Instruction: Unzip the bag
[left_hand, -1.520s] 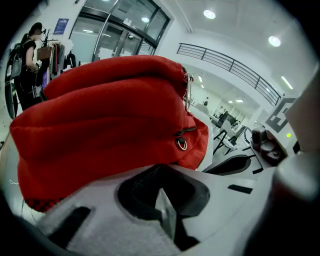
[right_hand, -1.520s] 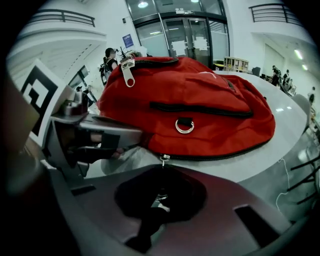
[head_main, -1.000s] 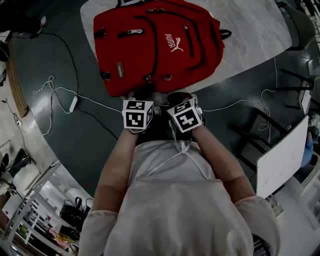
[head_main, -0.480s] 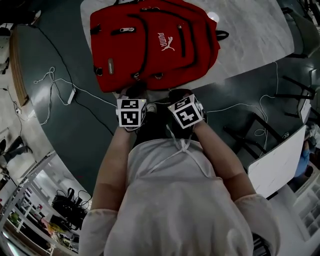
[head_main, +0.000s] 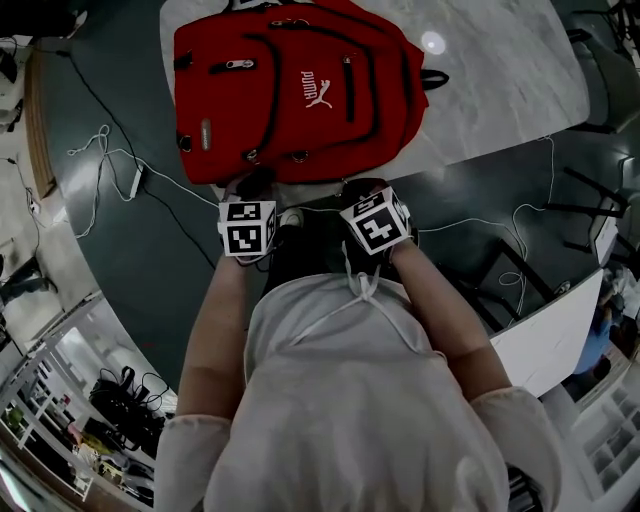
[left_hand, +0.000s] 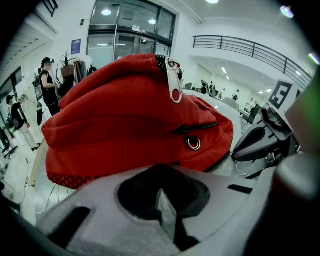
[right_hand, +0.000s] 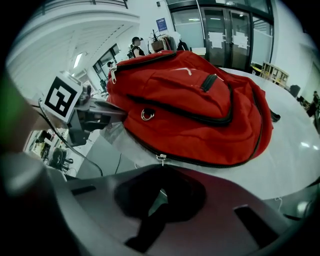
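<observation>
The red bag (head_main: 300, 90) lies flat on the pale worktop (head_main: 490, 80), its near edge just ahead of both grippers. The left gripper (head_main: 254, 186) sits at that edge with its jaws together and nothing between them. The right gripper (head_main: 362, 192) is likewise closed, with a small zipper pull (right_hand: 160, 158) right at its tips.

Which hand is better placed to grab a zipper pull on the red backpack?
Right, probably. A small zipper pull on the near edge of the backpack sits just ahead of the right gripper. The left gripper faces a zipper tab high on top, farther off. Both are shut.
</observation>
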